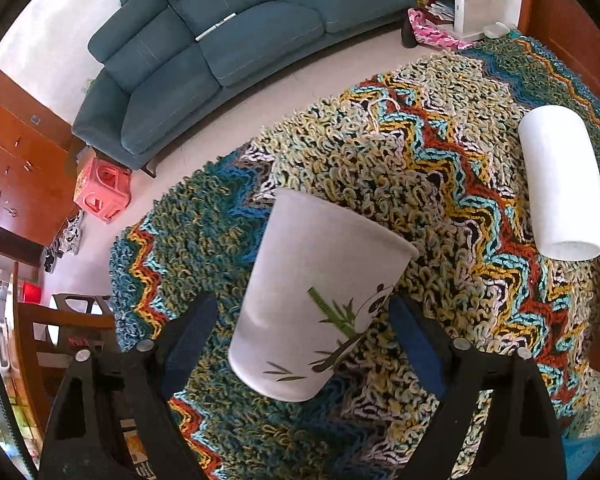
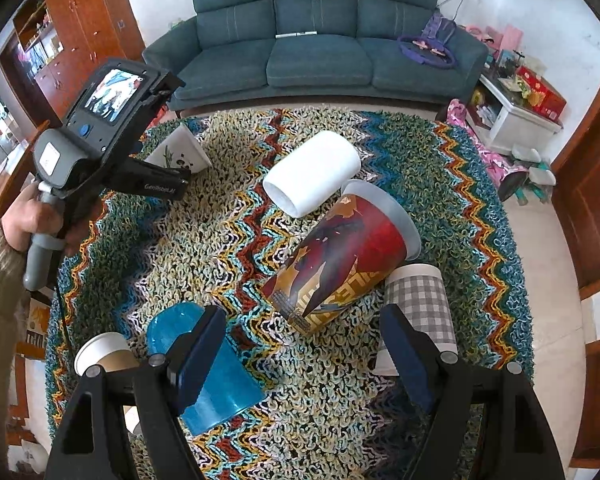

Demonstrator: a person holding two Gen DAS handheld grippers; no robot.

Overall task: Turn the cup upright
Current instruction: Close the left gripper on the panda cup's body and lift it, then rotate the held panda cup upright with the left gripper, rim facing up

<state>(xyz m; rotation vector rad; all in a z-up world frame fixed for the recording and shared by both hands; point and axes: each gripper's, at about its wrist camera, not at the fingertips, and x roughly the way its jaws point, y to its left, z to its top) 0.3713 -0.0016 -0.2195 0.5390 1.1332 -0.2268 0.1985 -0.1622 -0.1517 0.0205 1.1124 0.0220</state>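
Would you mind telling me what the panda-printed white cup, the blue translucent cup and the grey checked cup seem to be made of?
The panda-printed white cup looks like frosted, matte plastic, going by its soft, dull surface; glass cannot be excluded. The blue translucent cup looks like glossy plastic, since light passes through its wall. The grey checked cup is probably paper: flat printed pattern, no shine.

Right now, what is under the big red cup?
The red cup lies on its side on the rug, its rim end against the white cup and the plaid cup beside its base. The rug directly beneath it is hidden.
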